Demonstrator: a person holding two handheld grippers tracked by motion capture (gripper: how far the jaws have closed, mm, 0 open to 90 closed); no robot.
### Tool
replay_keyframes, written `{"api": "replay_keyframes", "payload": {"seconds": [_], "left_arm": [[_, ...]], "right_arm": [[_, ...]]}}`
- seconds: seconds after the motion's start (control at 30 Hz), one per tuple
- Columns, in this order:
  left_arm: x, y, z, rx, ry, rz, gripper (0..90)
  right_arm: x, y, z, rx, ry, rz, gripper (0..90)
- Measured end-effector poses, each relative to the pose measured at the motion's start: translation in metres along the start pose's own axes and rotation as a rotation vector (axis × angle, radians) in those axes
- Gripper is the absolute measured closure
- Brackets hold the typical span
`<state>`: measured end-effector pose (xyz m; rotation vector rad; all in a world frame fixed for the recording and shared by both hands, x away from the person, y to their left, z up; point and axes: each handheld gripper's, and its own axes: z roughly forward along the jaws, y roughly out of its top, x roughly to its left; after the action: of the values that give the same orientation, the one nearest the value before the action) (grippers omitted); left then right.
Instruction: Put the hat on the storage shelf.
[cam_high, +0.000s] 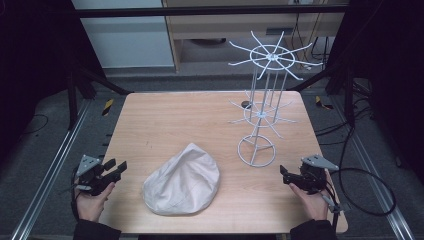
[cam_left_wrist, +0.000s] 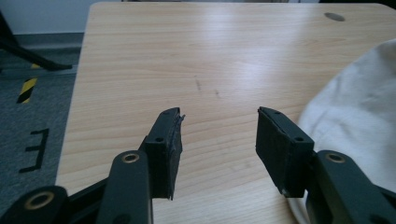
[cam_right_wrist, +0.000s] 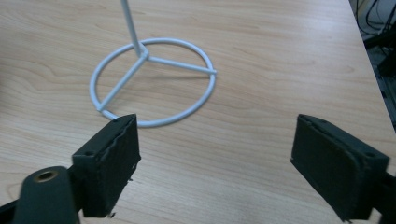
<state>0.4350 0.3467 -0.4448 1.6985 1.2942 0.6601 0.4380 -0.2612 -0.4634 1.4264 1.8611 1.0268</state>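
A white cloth cap (cam_high: 183, 180) lies on the wooden table (cam_high: 165, 120), near the front and left of centre; its edge (cam_left_wrist: 359, 121) shows at the right of the left gripper view. A white wire rack (cam_high: 264, 100) with two tiers of spokes stands at the right, and its ring base (cam_right_wrist: 154, 81) shows ahead of the right jaws. My left gripper (cam_high: 116, 167) is at the table's left edge, open and empty, just left of the cap. My right gripper (cam_high: 284, 172) is near the right front edge, open and empty, just short of the rack's base.
A small dark hole (cam_high: 246, 104) sits in the tabletop behind the rack. Metal rails (cam_high: 55, 165) and grey floor flank the table. A black cable (cam_high: 370, 195) loops off the right gripper. Bare wood lies across the far left of the table.
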Motion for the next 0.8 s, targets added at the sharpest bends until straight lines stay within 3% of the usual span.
{"api": "replay_keyframes", "payload": {"seconds": [0.03, 0.13, 0.23, 0.4, 0.57, 0.7, 0.8], "left_arm": [[0.0, 0.0, 0.0, 0.0, 0.0, 0.0, 50.1], [-0.009, 0.005, -0.002, 0.019, -0.051, 0.026, 49.3], [-0.015, 0.008, -0.004, 0.025, -0.061, 0.046, 48.2], [-0.032, 0.02, -0.009, 0.041, -0.13, 0.09, 43.4], [-0.042, 0.025, -0.009, 0.061, -0.163, 0.114, 40.0], [-0.052, 0.031, -0.01, 0.073, -0.183, 0.153, 38.3], [-0.06, 0.038, -0.01, 0.087, -0.203, 0.189, 36.7]], "right_arm": [[0.001, 0.001, -0.001, -0.004, 0.006, -0.002, 17.8], [0.004, 0.001, -0.002, -0.012, 0.026, -0.013, 19.9], [0.007, 0.0, -0.003, -0.003, 0.034, -0.014, 20.8], [0.012, 0.001, -0.002, 0.0, 0.039, -0.025, 21.1], [0.012, 0.0, 0.0, 0.006, 0.051, -0.035, 23.3], [0.016, -0.002, 0.001, 0.008, 0.063, -0.041, 24.6], [0.02, -0.005, 0.0, -0.007, 0.046, -0.063, 26.2]]}}
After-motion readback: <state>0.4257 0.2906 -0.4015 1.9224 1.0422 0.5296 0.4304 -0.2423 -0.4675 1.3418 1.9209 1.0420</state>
